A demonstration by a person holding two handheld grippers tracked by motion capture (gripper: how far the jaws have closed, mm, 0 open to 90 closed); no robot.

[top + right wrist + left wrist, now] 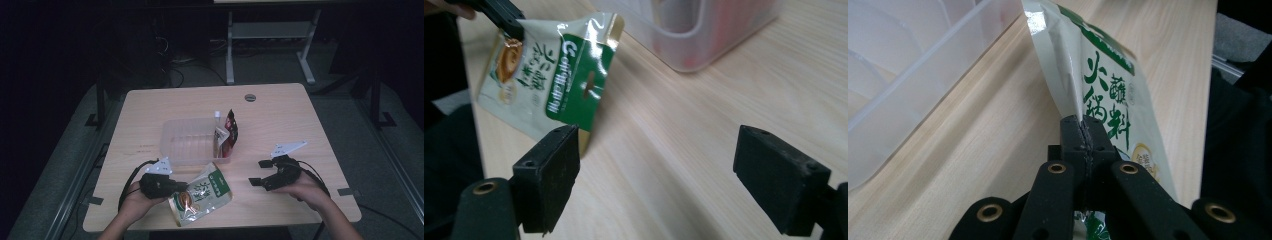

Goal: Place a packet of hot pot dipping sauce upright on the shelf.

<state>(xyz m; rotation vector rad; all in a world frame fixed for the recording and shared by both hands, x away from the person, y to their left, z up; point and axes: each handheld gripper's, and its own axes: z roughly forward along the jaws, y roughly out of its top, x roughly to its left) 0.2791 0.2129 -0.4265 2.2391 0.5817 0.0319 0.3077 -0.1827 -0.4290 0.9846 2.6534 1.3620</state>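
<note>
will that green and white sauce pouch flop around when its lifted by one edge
Probably: the pouch is thin film, already creased where the left gripper pinches its edge. Its glossy surface may be slippery. It looks flat and fairly light.

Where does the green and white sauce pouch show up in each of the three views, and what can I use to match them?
High view: the sauce pouch lies low and centre-left, its near corner at the left gripper.
Left gripper view: it rises up the middle, its edge pinched between the shut jaws.
Right gripper view: it sits upper left, beyond that gripper's open jaws.
Shared landmark: the clear plastic bin, just beyond the pouch in all three views.
</note>
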